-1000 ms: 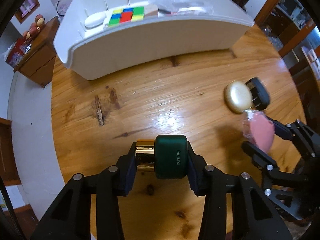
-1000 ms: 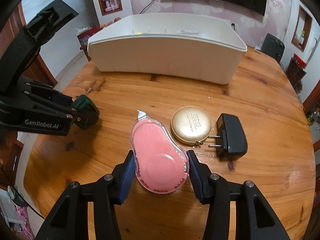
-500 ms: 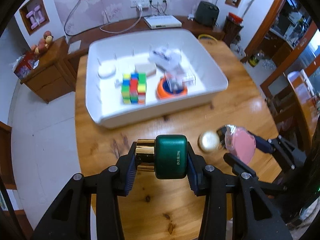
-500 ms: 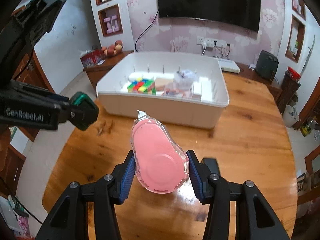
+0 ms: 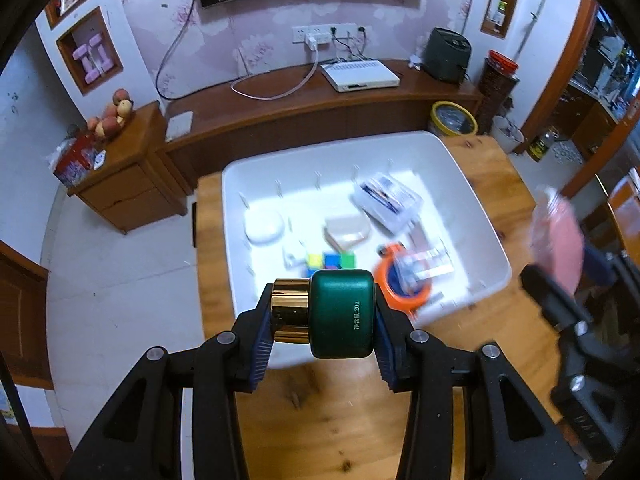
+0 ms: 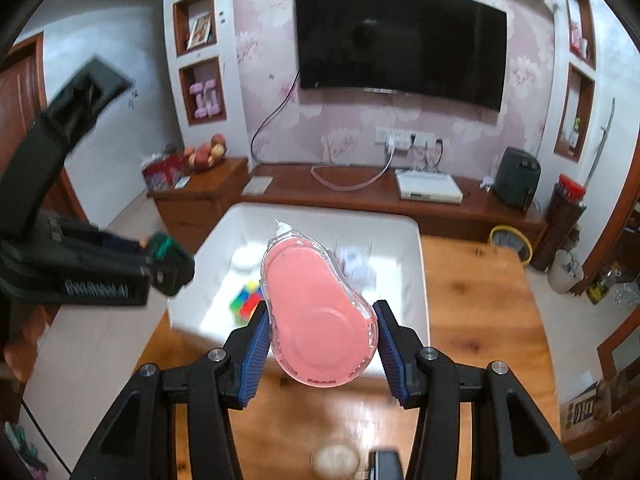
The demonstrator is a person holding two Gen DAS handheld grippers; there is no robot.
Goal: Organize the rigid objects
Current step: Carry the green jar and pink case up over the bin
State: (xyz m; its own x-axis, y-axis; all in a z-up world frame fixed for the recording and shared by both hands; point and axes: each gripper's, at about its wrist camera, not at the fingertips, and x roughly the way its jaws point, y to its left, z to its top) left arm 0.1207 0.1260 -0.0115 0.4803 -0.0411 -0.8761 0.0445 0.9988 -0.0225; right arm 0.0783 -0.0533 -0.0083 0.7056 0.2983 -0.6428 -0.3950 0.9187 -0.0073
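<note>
Left gripper (image 5: 320, 316) above cluttered white bin (image 5: 480, 216)

My left gripper (image 5: 320, 330) is a matte black frame of angular linkage arms with triangular cut-outs, pinned by round silver screws at each joint. Its two fingers (image 5: 259, 354) carry ribbed blue pads on their inner faces. My right gripper (image 6: 320, 346) has the same build: black struts, silver screw heads, blue ridged pads. In the right wrist view I see white lettering along the side of the left unit's black body, too blurred for me to read.
</note>
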